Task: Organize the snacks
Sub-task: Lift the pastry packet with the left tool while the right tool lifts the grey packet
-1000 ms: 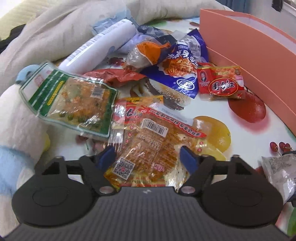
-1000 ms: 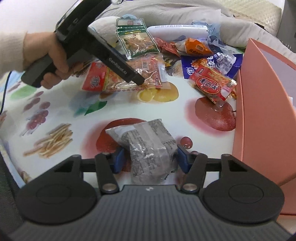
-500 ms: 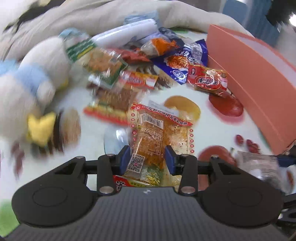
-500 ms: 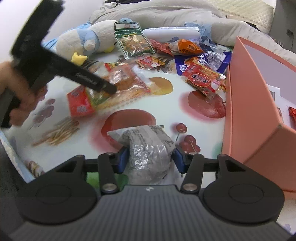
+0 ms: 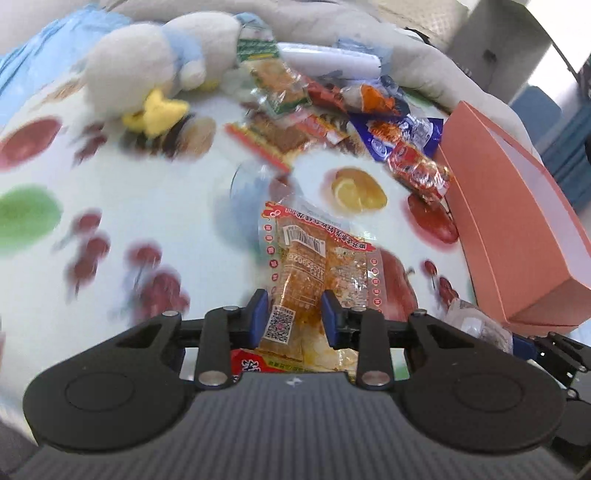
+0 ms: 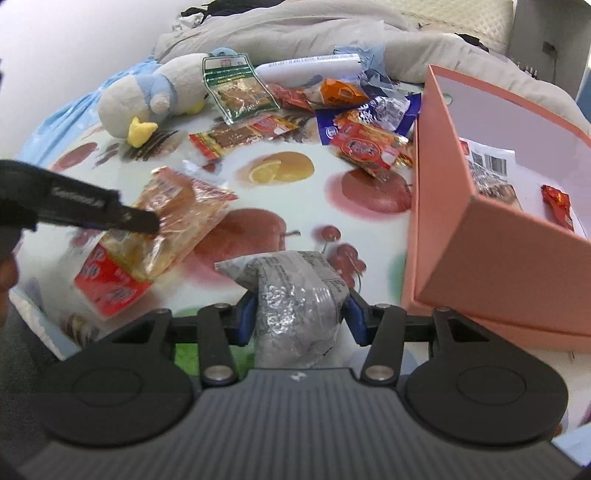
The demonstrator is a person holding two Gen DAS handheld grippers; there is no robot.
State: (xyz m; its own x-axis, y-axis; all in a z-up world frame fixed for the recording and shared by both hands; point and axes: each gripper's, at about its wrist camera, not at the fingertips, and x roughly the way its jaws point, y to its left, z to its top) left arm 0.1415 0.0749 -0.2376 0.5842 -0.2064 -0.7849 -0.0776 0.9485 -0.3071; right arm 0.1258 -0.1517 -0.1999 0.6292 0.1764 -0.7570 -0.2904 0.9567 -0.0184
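Observation:
My left gripper [image 5: 293, 319] has its jaws closing on an orange snack packet [image 5: 314, 269] with red edges, and the blue pads press its lower end. The right wrist view shows that same packet [image 6: 173, 221] lifted above the cloth, hanging from the left gripper's finger [image 6: 110, 214]. My right gripper [image 6: 299, 317] is shut on a silver foil packet [image 6: 295, 295], held off the table. An open pink box [image 6: 491, 258] stands just to the right, with a few snacks inside. Several more snack packets [image 6: 365, 146] lie at the far side.
A fruit-print tablecloth [image 6: 295, 206] covers the table. A white and blue plush toy [image 6: 147, 99] lies far left, a white tube [image 6: 306, 66] behind the snacks, and a grey quilt [image 6: 295, 33] beyond. The pink box [image 5: 517, 229] walls off the right side.
The left gripper closed on the orange packet, lifted it and carried it away from the pile towards the near side. The right gripper rose slightly with the foil packet, nearer the box.

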